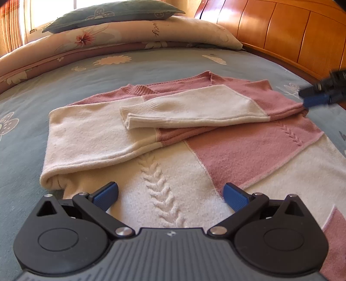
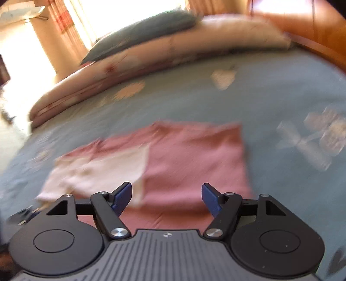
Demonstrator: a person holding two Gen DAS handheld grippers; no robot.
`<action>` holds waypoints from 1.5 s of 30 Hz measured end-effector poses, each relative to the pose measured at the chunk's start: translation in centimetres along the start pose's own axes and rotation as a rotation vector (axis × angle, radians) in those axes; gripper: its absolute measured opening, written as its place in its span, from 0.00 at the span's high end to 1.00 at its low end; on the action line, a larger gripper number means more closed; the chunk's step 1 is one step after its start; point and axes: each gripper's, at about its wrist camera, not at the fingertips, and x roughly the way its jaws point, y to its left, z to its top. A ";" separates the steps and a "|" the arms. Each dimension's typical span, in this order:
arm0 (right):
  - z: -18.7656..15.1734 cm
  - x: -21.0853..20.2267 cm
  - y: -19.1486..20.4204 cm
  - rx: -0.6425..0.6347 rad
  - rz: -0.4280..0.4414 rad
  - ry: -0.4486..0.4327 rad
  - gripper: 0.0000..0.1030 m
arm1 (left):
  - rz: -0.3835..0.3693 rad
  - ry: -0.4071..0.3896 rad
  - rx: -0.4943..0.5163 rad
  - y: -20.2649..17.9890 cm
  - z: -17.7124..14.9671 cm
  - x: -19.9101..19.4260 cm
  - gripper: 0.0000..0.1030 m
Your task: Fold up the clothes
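Observation:
A pink and cream knitted sweater (image 1: 227,151) lies flat on the bed, both sleeves folded in across its chest, the cream-cuffed one (image 1: 183,112) on top. My left gripper (image 1: 170,196) hovers over the cream hem area, open, with nothing between its fingers. My right gripper (image 1: 313,100) appears blurred at the sweater's right shoulder edge; whether it touches the cloth is unclear. In the blurred right wrist view the right gripper (image 2: 166,198) stands open above the pink part of the sweater (image 2: 190,160), holding nothing.
The grey-blue floral bedspread (image 1: 43,90) surrounds the sweater. A folded quilt (image 1: 108,36) with a dark pillow (image 1: 112,15) on top lies at the far side. An orange wooden headboard (image 1: 281,28) runs along the right.

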 end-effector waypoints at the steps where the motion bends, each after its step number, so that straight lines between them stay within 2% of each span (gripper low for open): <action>1: -0.4 0.5 -0.2 0.014 0.006 0.024 0.27 | 0.000 0.002 -0.001 0.0 0.0 0.0 0.01; 4: -1.4 2.1 -1.2 0.024 -0.078 0.079 0.27 | -0.002 0.003 -0.002 0.2 0.0 0.0 0.01; 7: -1.6 1.4 -2.8 0.094 -0.081 0.066 0.30 | -0.004 0.004 -0.004 0.3 0.1 0.0 0.01; 10: -1.5 -0.7 -1.6 0.051 -0.190 0.056 0.27 | 0.007 0.008 0.001 0.1 0.2 0.0 0.01; 11: -1.7 -1.4 -0.9 0.027 -0.192 0.060 0.27 | 0.011 0.010 0.001 0.0 0.2 0.0 0.01; 14: -3.0 -3.6 1.1 -0.002 -0.110 0.074 0.22 | 0.023 0.016 0.004 -0.3 0.3 0.0 0.01; 17: -5.8 -4.4 2.9 -0.037 -0.084 0.098 0.21 | 0.034 0.016 0.011 -0.5 0.3 -0.3 0.01; 19: -8.0 -4.2 3.9 -0.065 -0.101 0.125 0.21 | 0.039 0.009 0.021 -0.8 0.3 -0.7 0.01; 22: -12.1 -4.0 4.7 -0.128 -0.176 0.153 0.21 | 0.054 -0.005 0.051 -1.4 0.3 -1.2 0.01; 26: -16.4 -6.3 7.3 -0.292 -0.242 0.120 0.19 | 0.054 -0.038 0.098 -2.8 0.4 -2.5 0.01; 30: -18.5 -8.0 8.1 -0.331 -0.229 0.083 0.17 | 0.051 -0.082 0.140 -4.8 -0.2 -4.5 0.01; 33: -19.4 -7.9 7.6 -0.328 -0.226 0.077 0.16 | 0.065 -0.087 0.142 -6.8 -1.7 -6.5 0.01; 36: -19.7 -7.5 6.8 -0.302 -0.171 0.077 0.01 | 0.045 -0.067 0.144 -8.8 -4.0 -8.6 0.01; 41: -21.2 -7.0 8.0 -0.366 -0.219 0.036 0.00 | 0.088 -0.016 0.141 -11.8 -8.2 -11.0 0.01; 45: -22.3 -7.8 7.6 -0.366 -0.201 -0.003 0.00 | 0.114 0.029 0.114 -13.2 -11.3 -11.3 0.00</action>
